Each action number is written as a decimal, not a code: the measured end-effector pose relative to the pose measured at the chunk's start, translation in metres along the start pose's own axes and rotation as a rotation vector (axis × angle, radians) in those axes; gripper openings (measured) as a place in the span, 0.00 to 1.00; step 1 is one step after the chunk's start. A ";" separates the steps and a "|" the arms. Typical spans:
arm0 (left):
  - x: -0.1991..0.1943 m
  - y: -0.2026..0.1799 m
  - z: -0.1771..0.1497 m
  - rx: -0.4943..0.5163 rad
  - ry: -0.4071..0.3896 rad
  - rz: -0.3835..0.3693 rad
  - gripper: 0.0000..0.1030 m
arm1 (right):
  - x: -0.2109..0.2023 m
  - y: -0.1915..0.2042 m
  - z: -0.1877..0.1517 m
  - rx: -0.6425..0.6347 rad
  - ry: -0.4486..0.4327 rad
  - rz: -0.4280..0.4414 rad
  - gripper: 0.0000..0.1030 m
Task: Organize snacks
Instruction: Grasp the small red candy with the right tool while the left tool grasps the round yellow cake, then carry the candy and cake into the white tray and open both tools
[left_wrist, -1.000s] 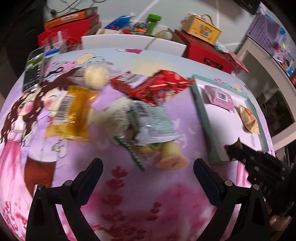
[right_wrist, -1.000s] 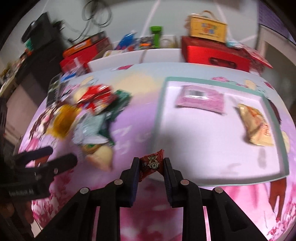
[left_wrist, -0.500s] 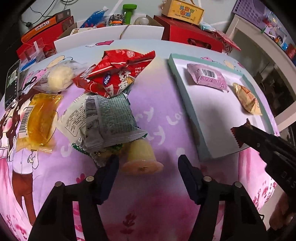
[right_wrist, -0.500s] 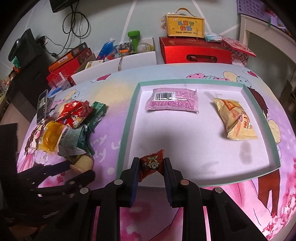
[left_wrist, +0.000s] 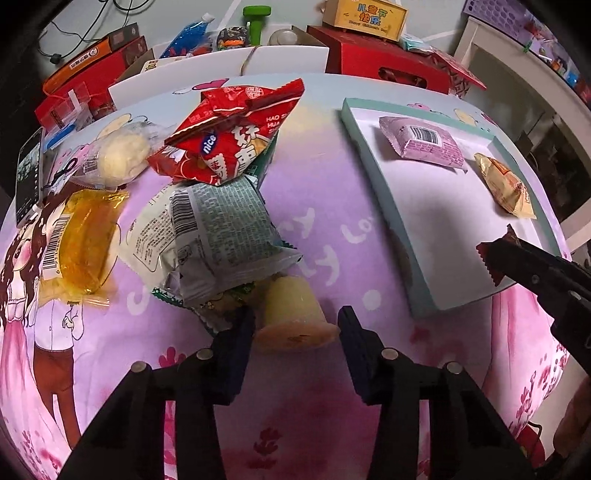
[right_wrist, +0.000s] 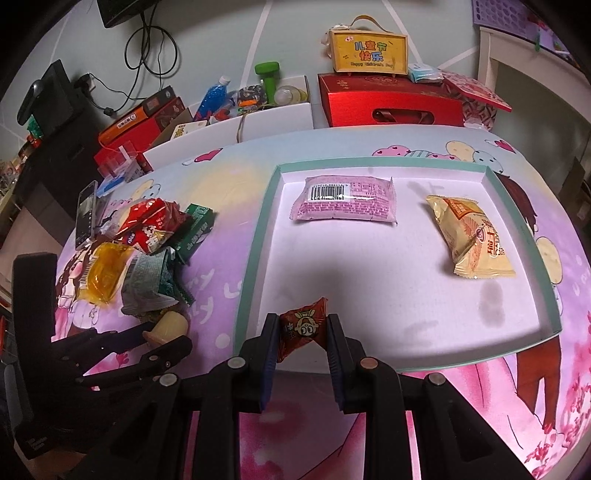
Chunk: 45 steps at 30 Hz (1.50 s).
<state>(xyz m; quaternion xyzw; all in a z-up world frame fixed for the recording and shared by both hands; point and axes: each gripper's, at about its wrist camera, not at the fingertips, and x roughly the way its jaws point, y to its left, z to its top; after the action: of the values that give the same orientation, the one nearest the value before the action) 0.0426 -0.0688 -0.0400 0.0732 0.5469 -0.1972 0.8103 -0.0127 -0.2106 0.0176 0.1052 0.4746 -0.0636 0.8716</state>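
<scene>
My right gripper (right_wrist: 301, 332) is shut on a small red snack packet (right_wrist: 302, 326) and holds it over the near edge of the teal-rimmed white tray (right_wrist: 258, 240). The tray holds a pink packet (right_wrist: 345, 199) and a tan packet (right_wrist: 469, 236). My left gripper (left_wrist: 295, 328) is open, its fingers on either side of a pale yellow jelly cup (left_wrist: 291, 314) lying on its side at the near end of a snack pile. The pile has a grey-green packet (left_wrist: 221, 236), a red packet (left_wrist: 232, 136), an orange packet (left_wrist: 83, 243) and a bun in clear wrap (left_wrist: 118, 155).
The table carries a pink cartoon cloth (left_wrist: 332, 229). A phone (left_wrist: 27, 181) lies at the far left edge. Red boxes (right_wrist: 391, 105), a white box (right_wrist: 236, 129) with bottles and a yellow gift box (right_wrist: 369, 51) stand behind the table.
My left gripper moved forward to the jelly cup and narrowed around it. My right gripper carried the red packet a little forward at the tray's near edge.
</scene>
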 end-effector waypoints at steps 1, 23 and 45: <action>0.000 -0.001 0.000 0.002 0.001 -0.006 0.46 | 0.000 0.000 0.000 -0.001 0.000 0.000 0.26; -0.043 -0.011 -0.004 0.038 -0.081 -0.090 0.46 | -0.005 -0.006 0.002 0.021 -0.015 0.010 0.26; -0.035 -0.096 0.050 0.233 -0.187 -0.226 0.46 | -0.012 -0.131 0.012 0.313 -0.035 -0.205 0.26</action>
<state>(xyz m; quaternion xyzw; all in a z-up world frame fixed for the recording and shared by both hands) 0.0352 -0.1648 0.0209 0.0860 0.4474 -0.3552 0.8163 -0.0374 -0.3407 0.0179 0.1894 0.4517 -0.2272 0.8417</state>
